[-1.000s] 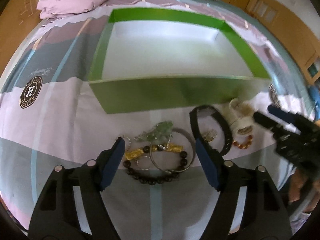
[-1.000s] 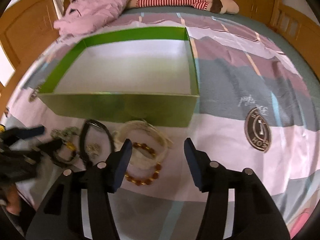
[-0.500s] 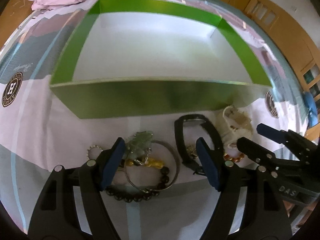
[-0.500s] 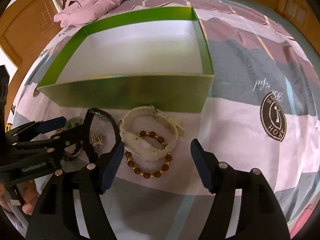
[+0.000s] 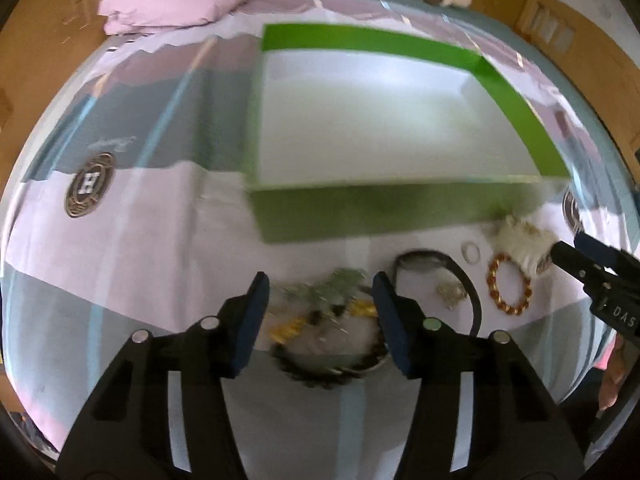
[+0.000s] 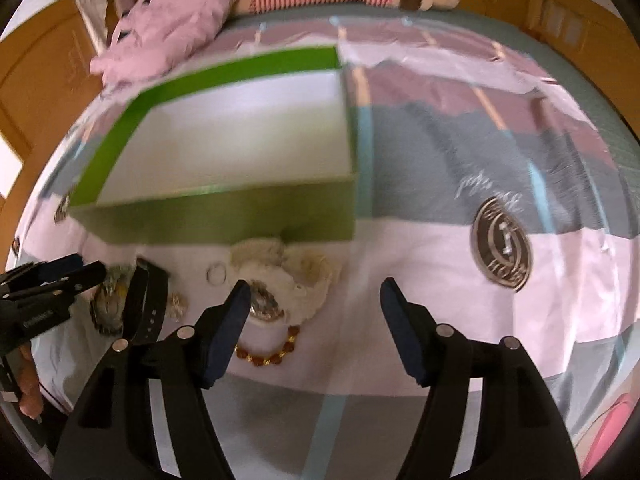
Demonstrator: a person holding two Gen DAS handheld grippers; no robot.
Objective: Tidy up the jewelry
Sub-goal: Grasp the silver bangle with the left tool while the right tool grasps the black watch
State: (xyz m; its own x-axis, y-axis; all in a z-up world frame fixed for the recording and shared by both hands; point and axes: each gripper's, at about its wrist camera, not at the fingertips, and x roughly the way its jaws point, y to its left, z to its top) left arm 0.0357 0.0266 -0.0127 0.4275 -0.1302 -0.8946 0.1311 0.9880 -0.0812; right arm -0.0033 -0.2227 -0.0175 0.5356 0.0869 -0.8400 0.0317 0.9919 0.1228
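Both hand-held grippers released above jewelry on the bed.
Left hand-held gripper (image 5: 320, 312) straddles a dark beaded bracelet (image 5: 332, 370); right hand-held gripper (image 6: 316, 322) has the amber beaded bracelet (image 6: 266, 354) by its left finger.

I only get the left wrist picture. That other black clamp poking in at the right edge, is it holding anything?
Observer: No. In the right wrist view the right gripper stands wide open and grips nothing.
Operator: What is it closest to?
Observer: A shiny silver oval piece lies on the cream bracelet, right beside the gripper's left finger.
Operator: And that black loop, is it a bracelet?
Observer: More likely a strap. From that side the black band shows a row of small holes.
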